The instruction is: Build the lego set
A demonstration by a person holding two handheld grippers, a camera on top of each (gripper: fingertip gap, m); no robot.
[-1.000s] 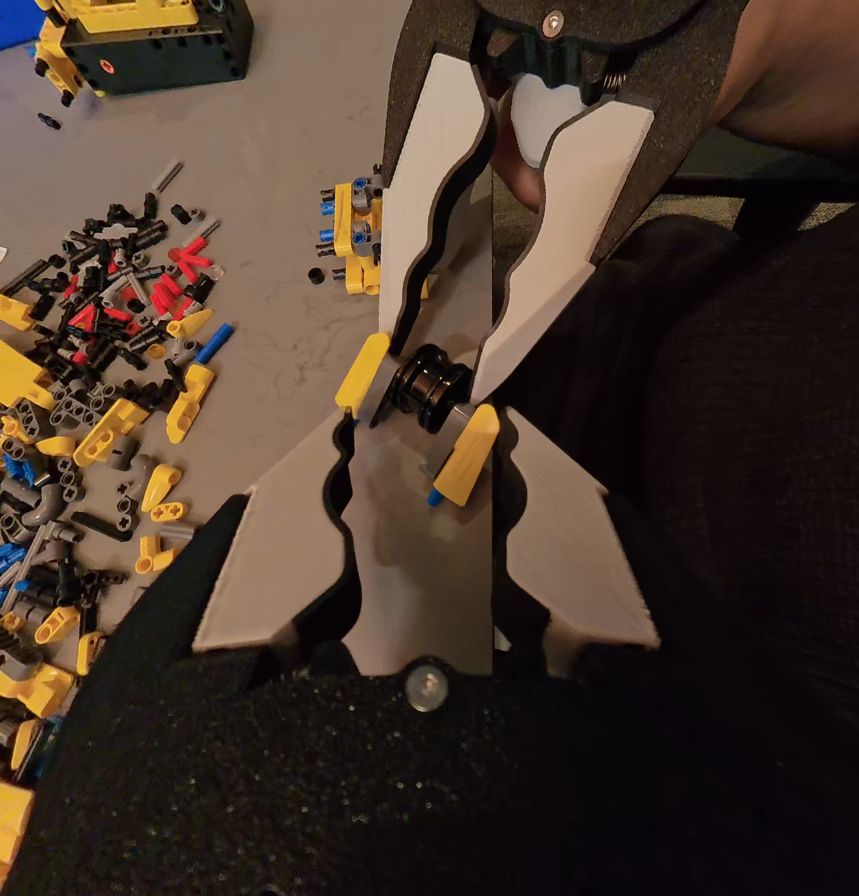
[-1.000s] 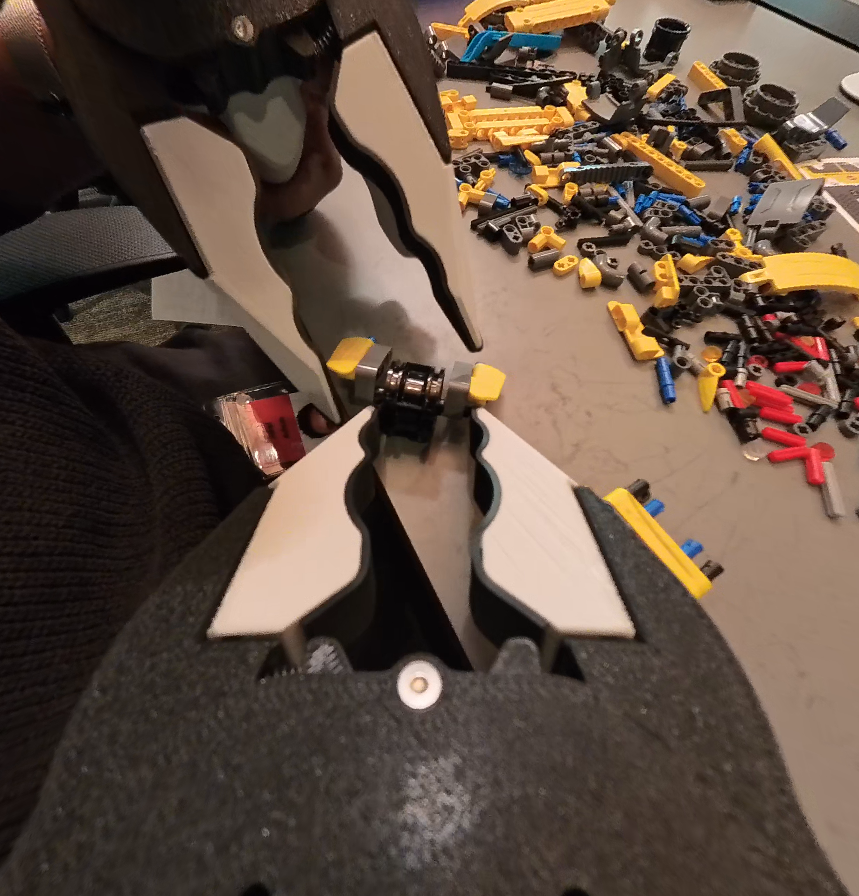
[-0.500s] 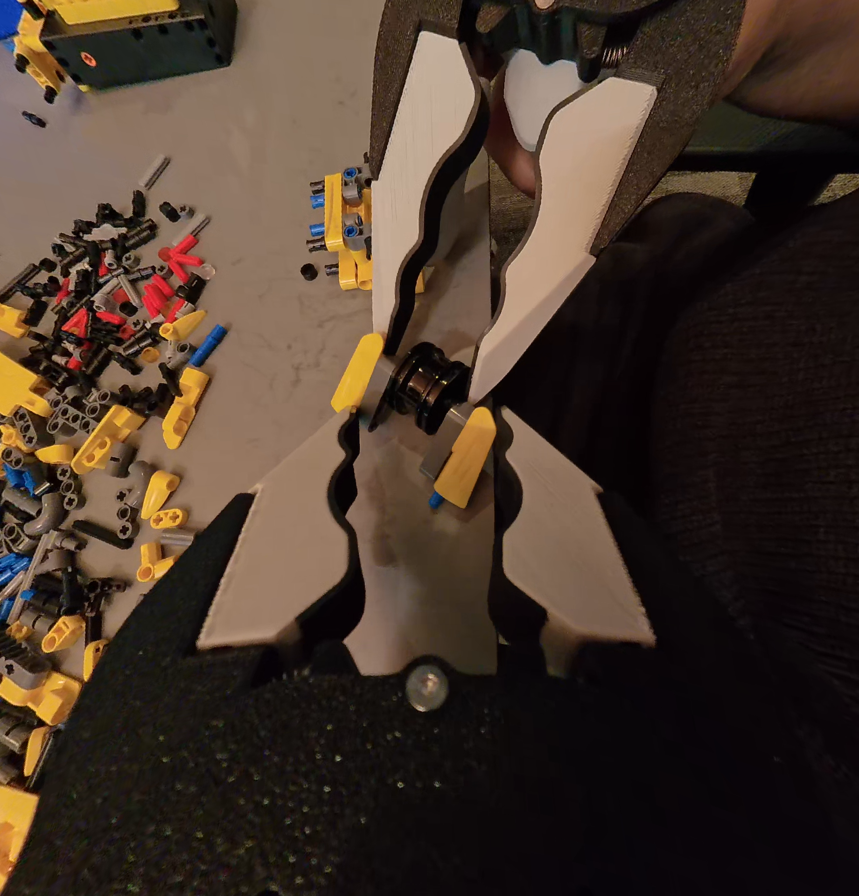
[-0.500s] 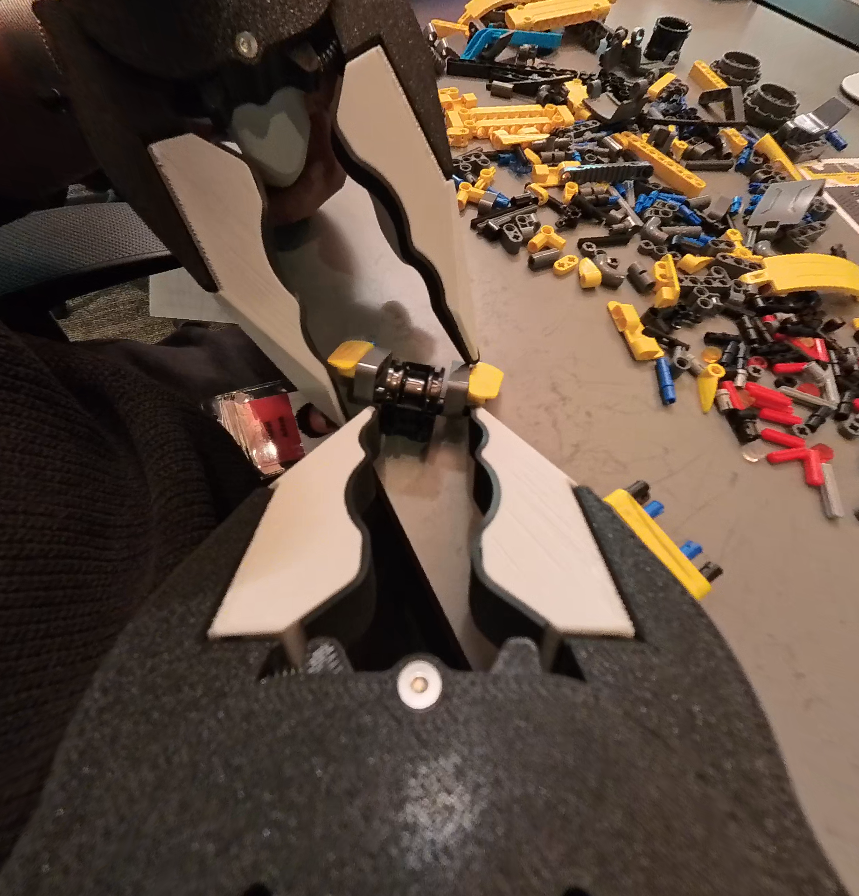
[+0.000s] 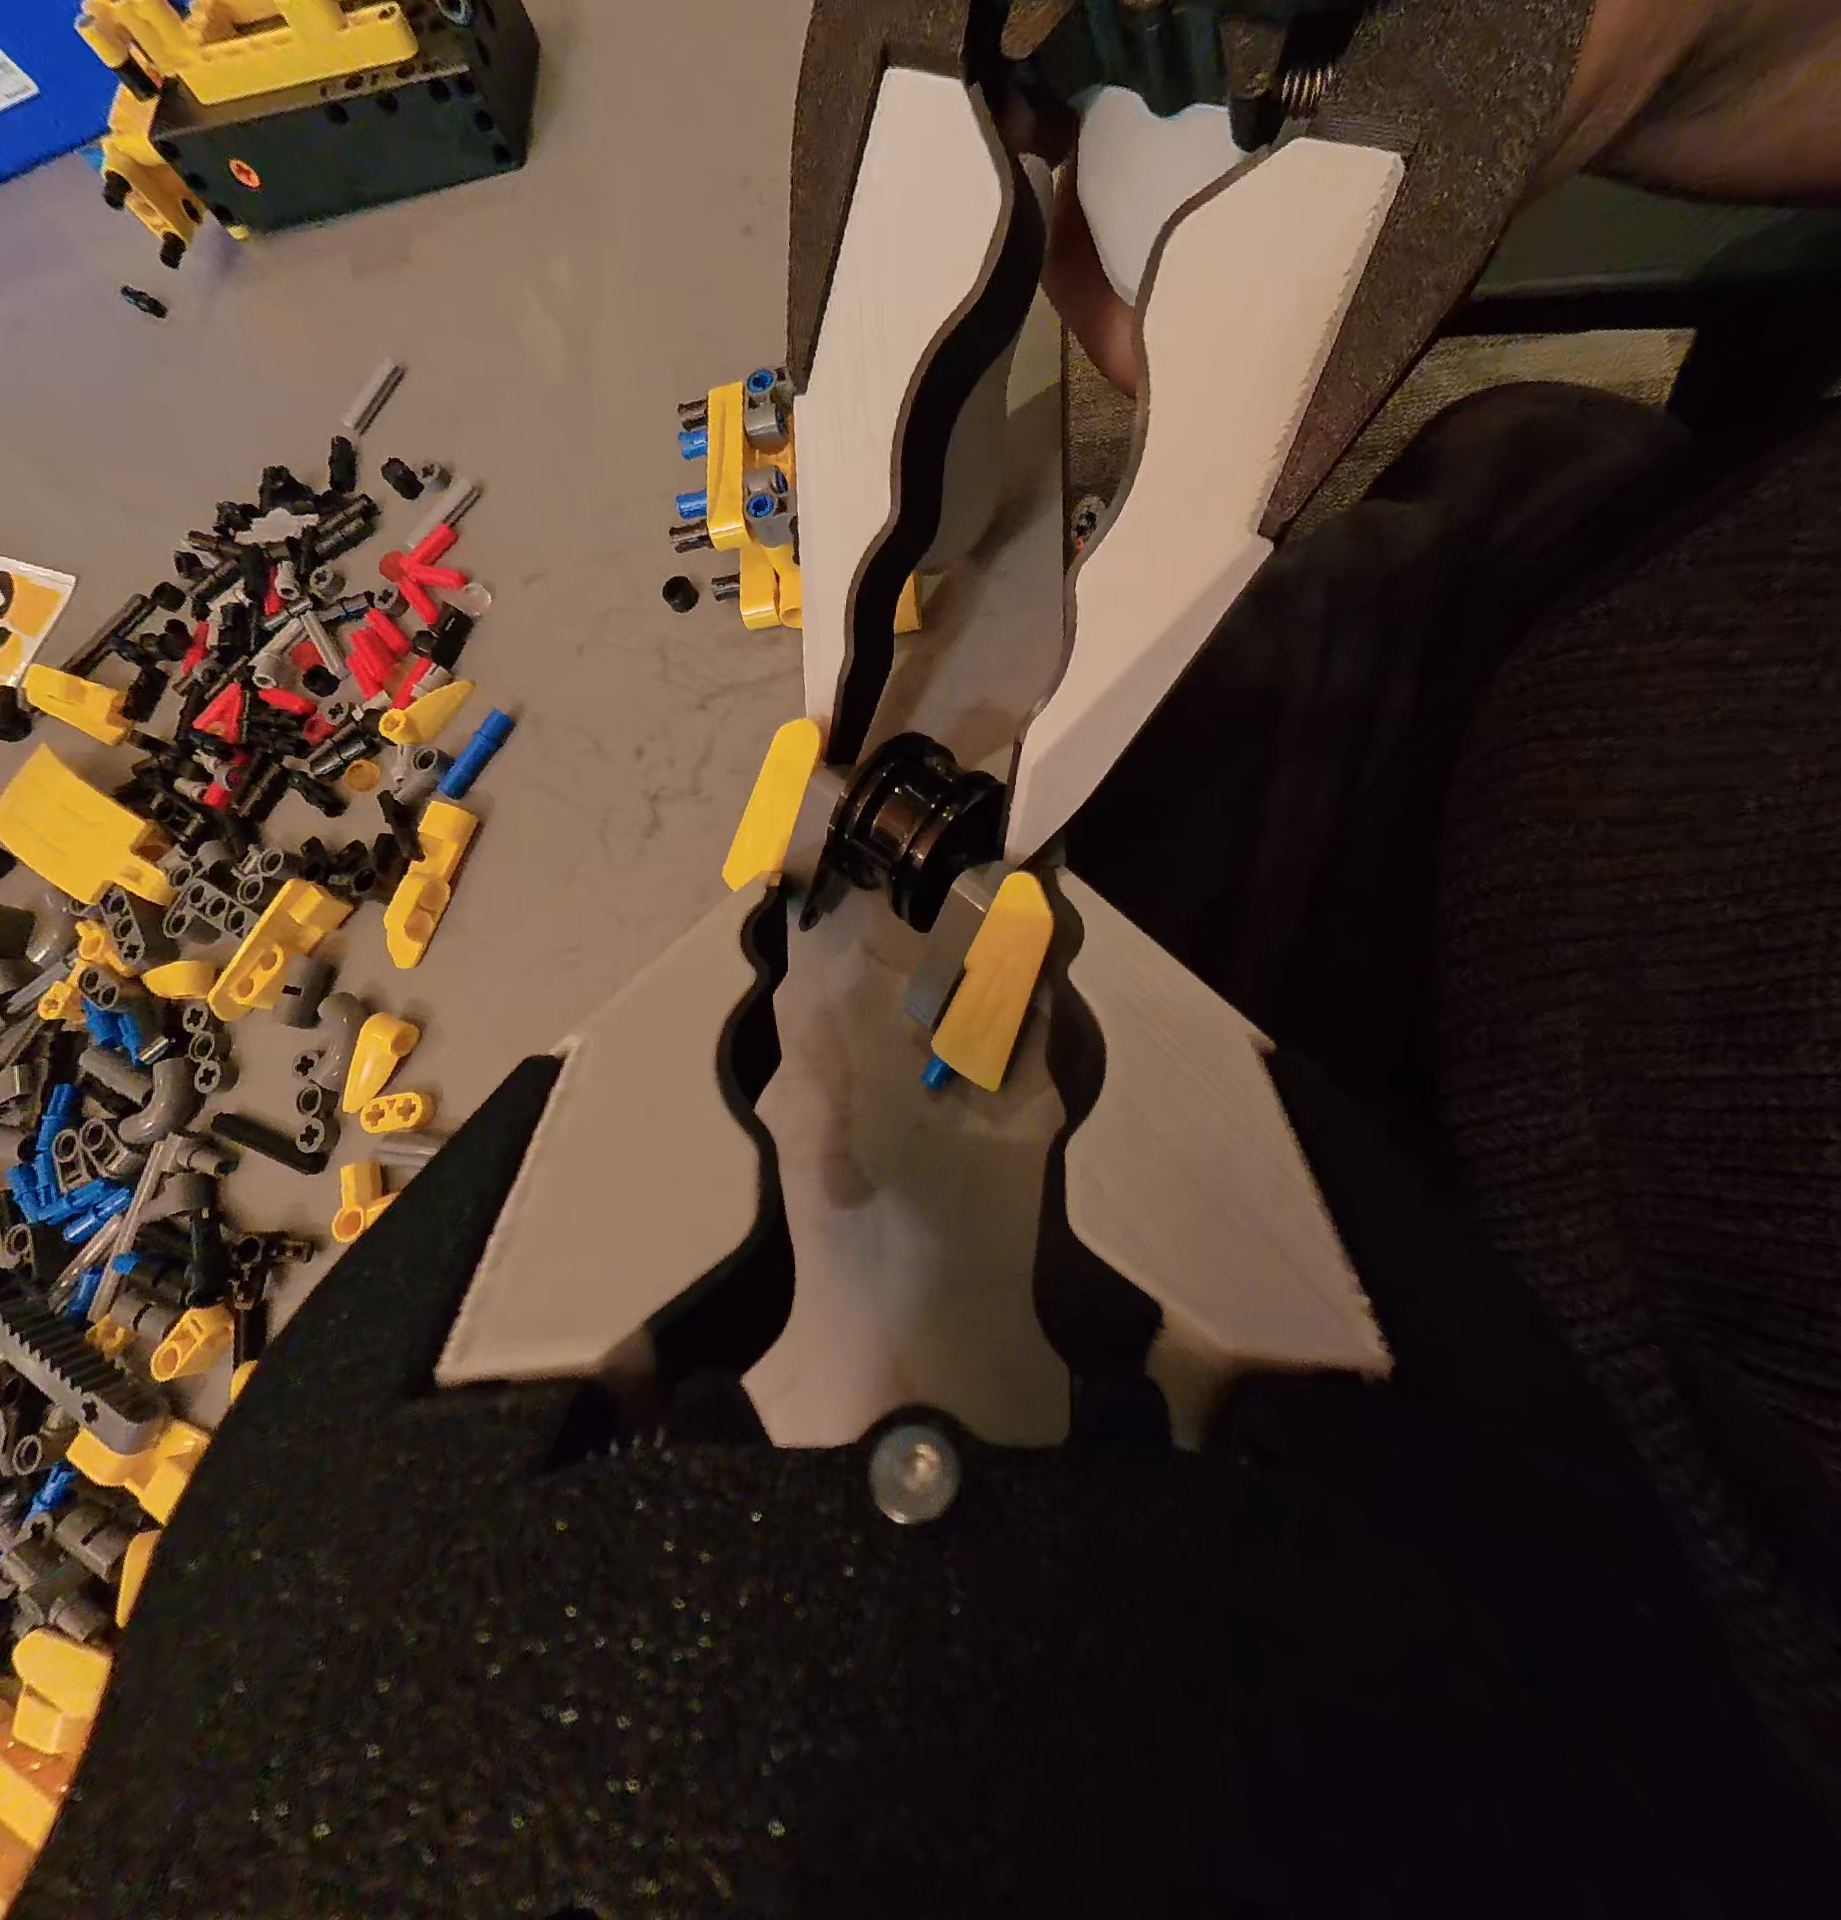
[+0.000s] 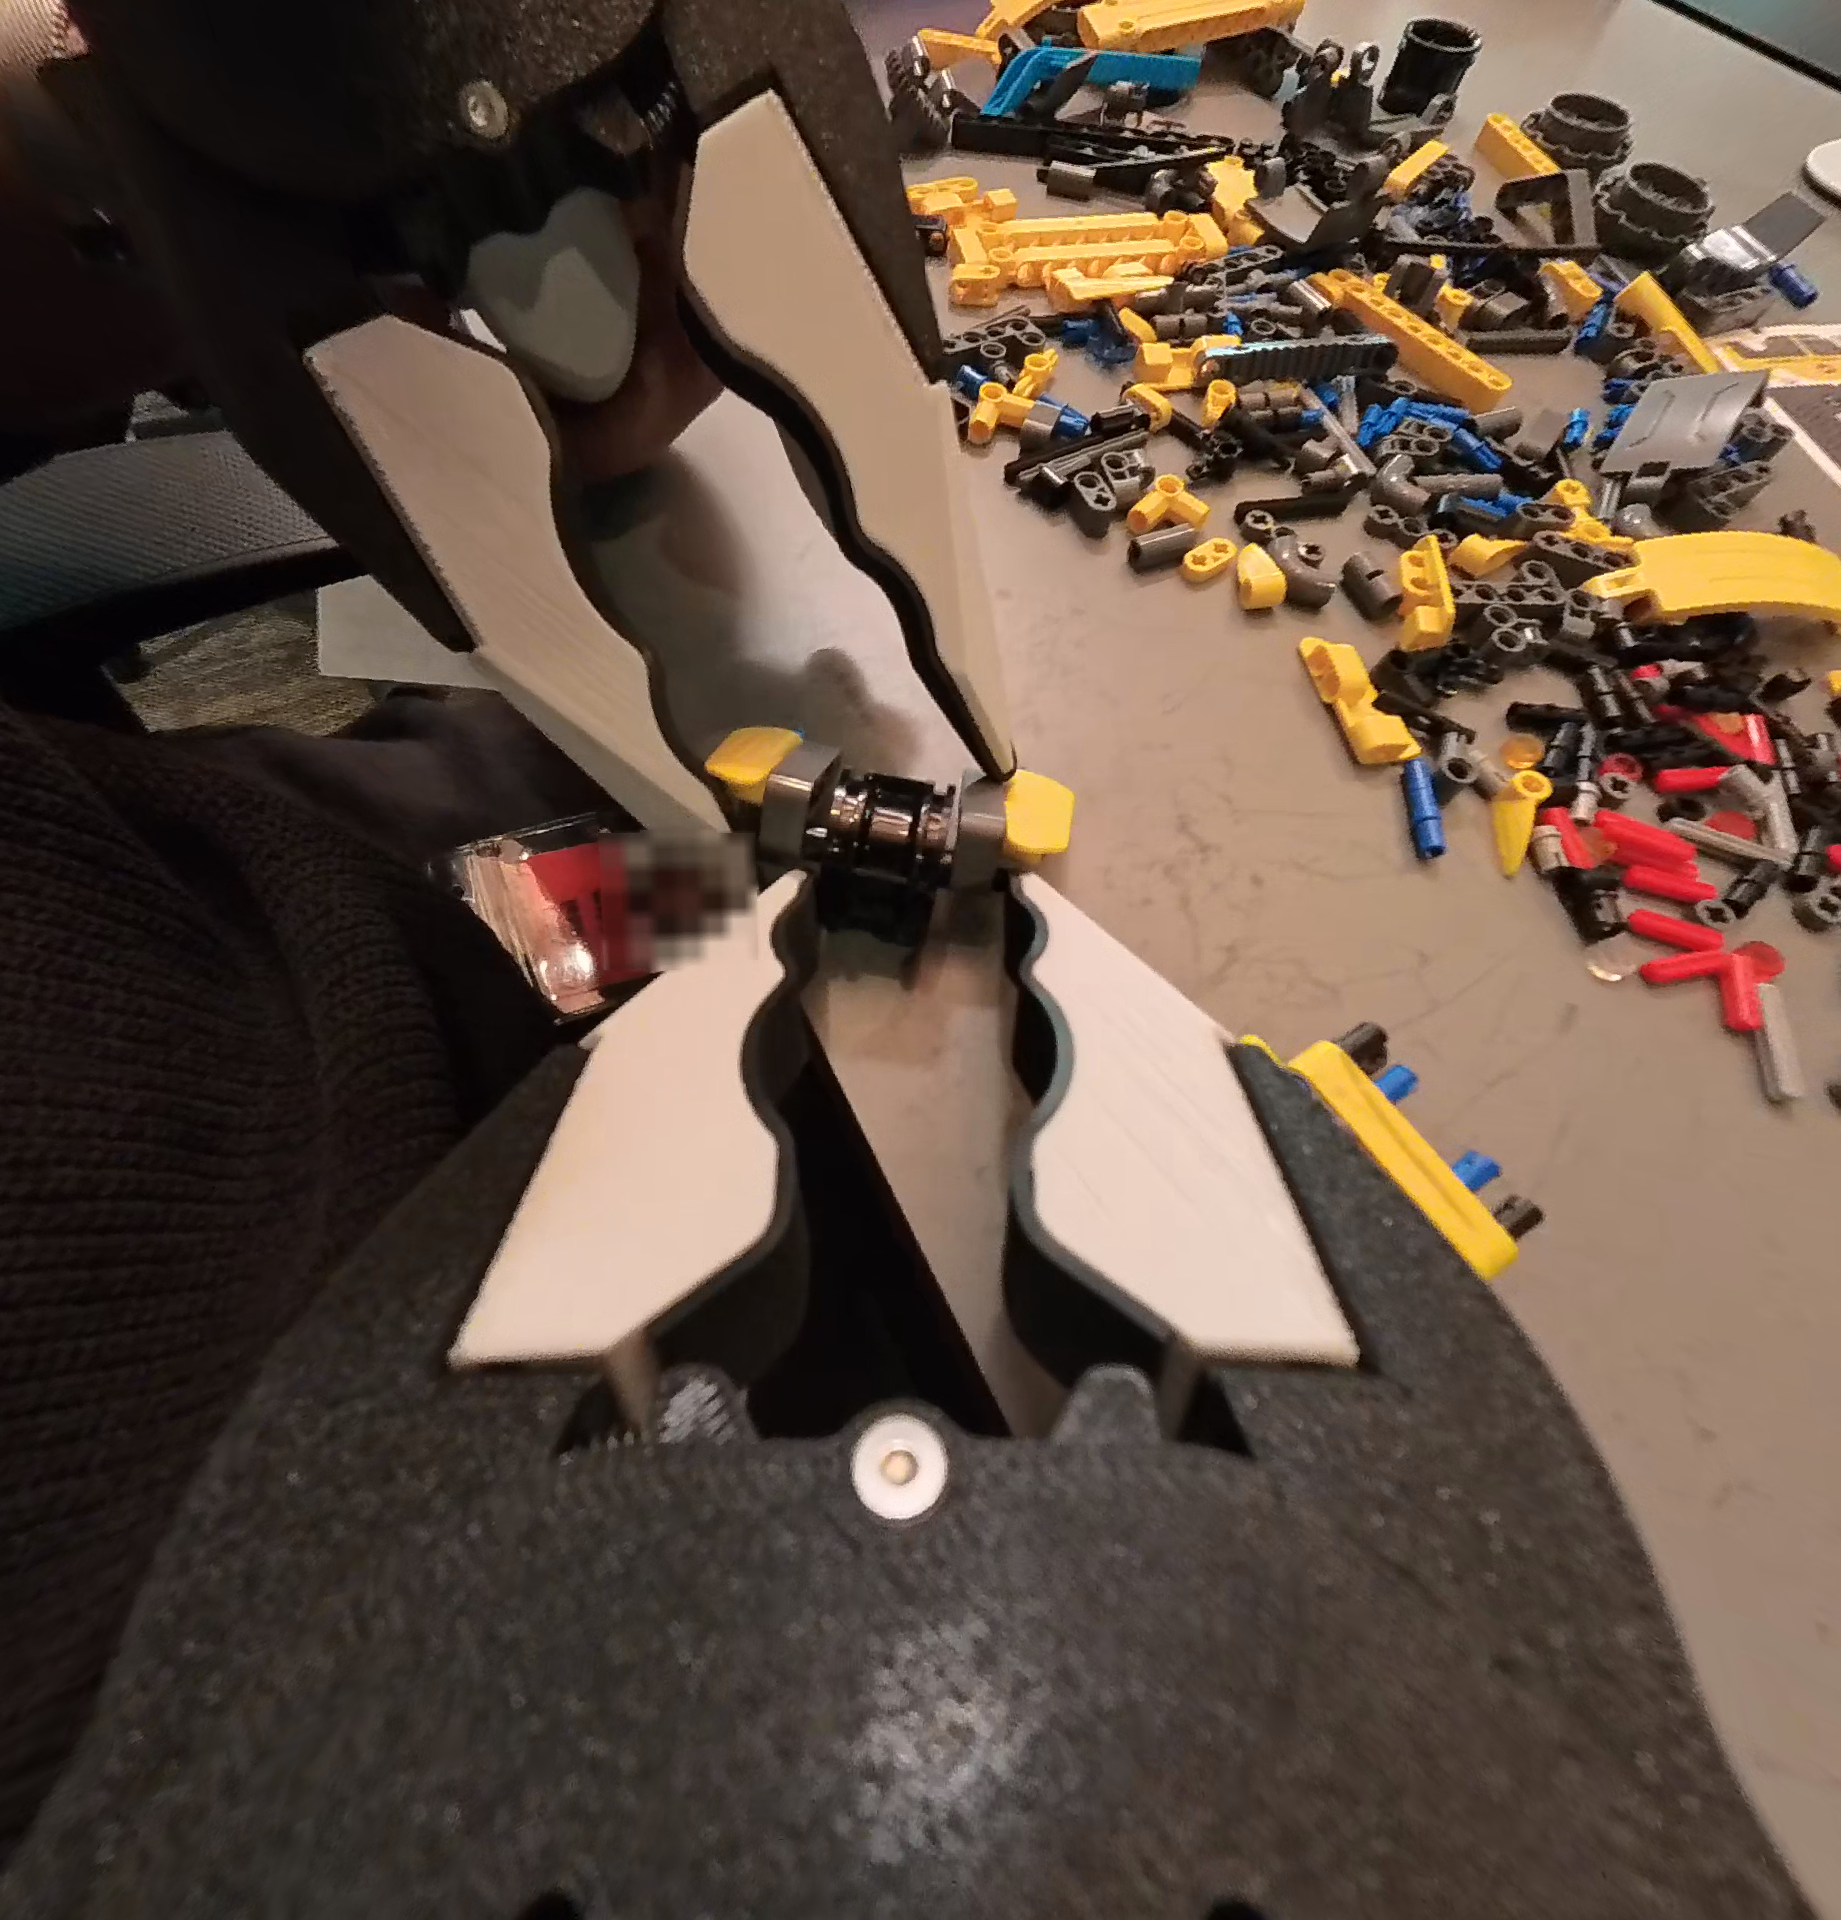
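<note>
A small assembly, a black wheel hub [image 5: 911,821] on grey connectors with a yellow cap at each end, hangs over the grey table's near edge between both grippers. My left gripper [image 5: 911,899] spans its length, with its fingertips against the two yellow caps. My right gripper [image 6: 900,888] faces the left one and is shut on the hub [image 6: 880,821] in the middle. In the right wrist view the left gripper [image 6: 864,795] comes down from the top. In the left wrist view the right gripper [image 5: 921,790] does the same.
A spread of loose yellow, black, grey, blue and red pieces [image 5: 220,831] [image 6: 1467,416] covers the table. A small yellow sub-assembly [image 5: 750,488] [image 6: 1404,1153] lies near the grippers. A black and yellow block [image 5: 324,114] stands farther off. A person's dark knit sweater [image 5: 1518,1039] is close beside. Both grippers' tips are close together, under 4 cm apart.
The left gripper has closed in on the assembly, and its far fingertip now rests on a yellow cap. The right gripper keeps its hold on the hub.
</note>
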